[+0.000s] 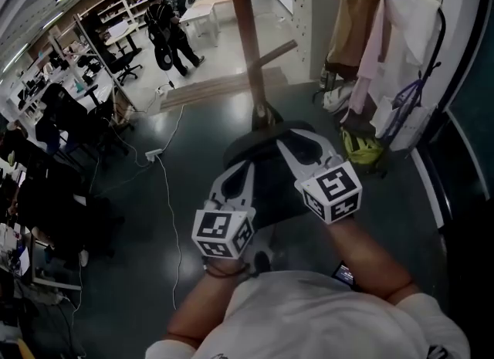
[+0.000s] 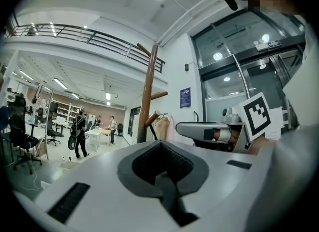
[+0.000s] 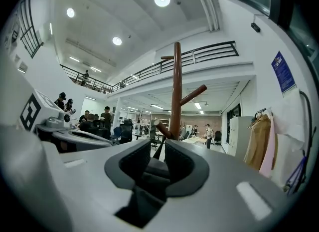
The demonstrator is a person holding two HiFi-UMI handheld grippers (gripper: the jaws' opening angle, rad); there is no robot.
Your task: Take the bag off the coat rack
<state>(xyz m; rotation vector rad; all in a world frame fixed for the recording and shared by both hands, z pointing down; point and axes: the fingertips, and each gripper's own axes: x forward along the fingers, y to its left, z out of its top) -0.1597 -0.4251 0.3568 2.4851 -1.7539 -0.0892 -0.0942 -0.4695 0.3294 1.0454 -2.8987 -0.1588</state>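
1. The bag (image 1: 266,187) is dark and hangs low by the coat rack (image 1: 248,41), whose pole rises at 12 o'clock from both claws. Its strap (image 3: 158,147) runs up to a short slanted peg (image 3: 162,128).
2. The right claw (image 3: 157,160) is narrow and looks closed on that strap just below the peg.
3. The left claw (image 2: 160,151) has its jaws together with nothing visible between them. It sits at 8 o'clock of the right one, beside the bag.
4. To do this well, I judge: raise the strap along the peg's slant and past its tip before drawing back. Steady the bag's body from beneath so it doesn't swing into the pole.
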